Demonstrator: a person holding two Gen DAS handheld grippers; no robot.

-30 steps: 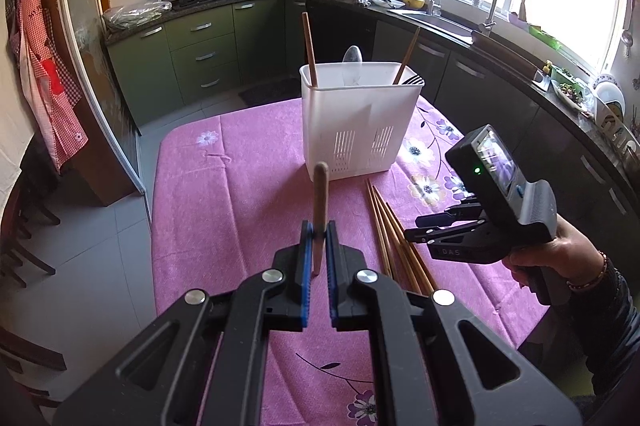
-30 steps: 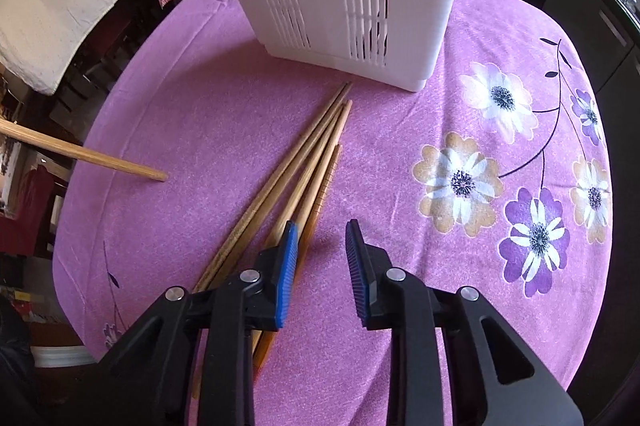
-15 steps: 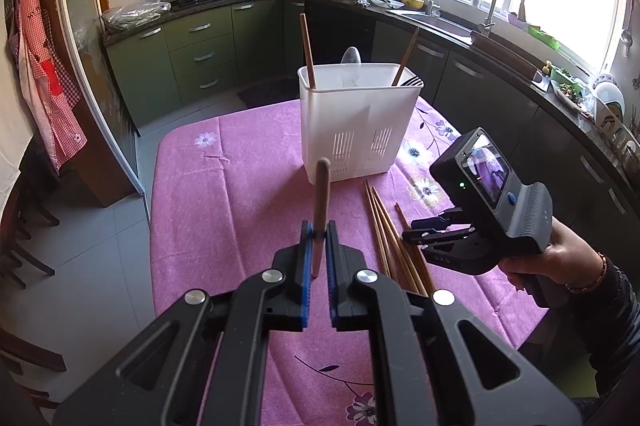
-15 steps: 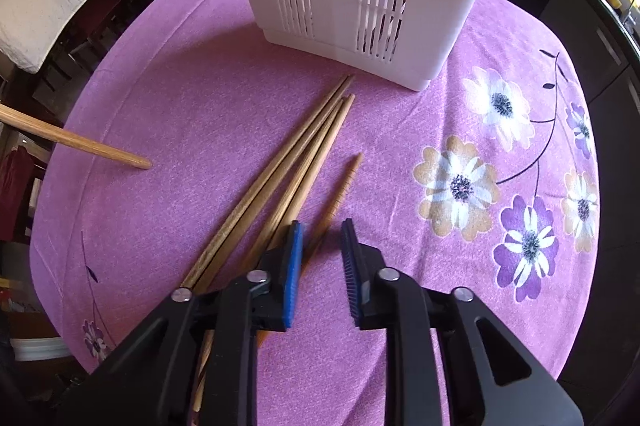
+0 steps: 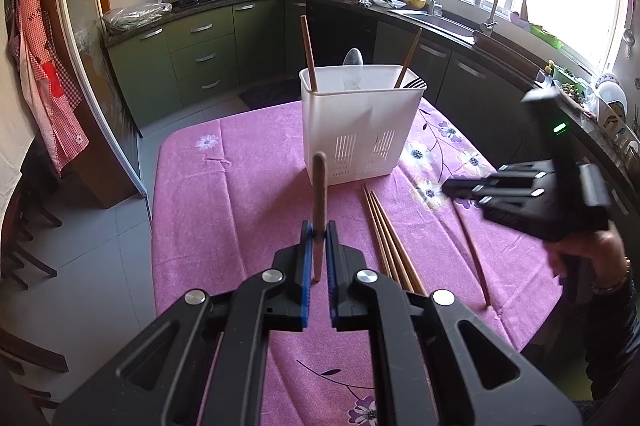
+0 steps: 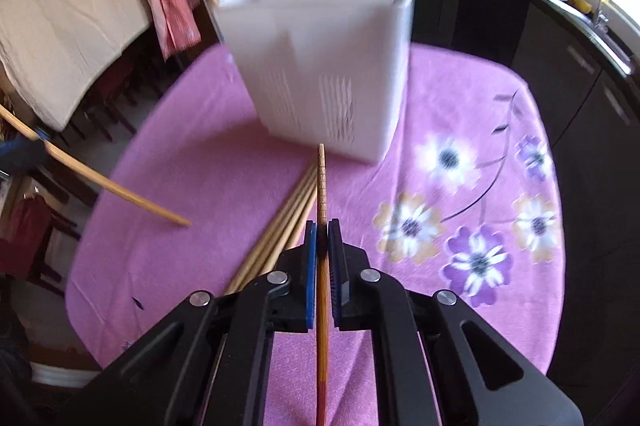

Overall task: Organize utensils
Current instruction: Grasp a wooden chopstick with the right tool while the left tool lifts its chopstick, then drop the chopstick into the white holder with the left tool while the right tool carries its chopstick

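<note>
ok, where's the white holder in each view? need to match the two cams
Left wrist: holder upper centre, on the pink cloth, beyond the left gripper and its chopstick.
Right wrist: holder upper centre, blurred, just past the tip of the chopstick in the right gripper.
Shared landmark: the loose chopsticks on the cloth, and, pointing at the holder's base.
</note>
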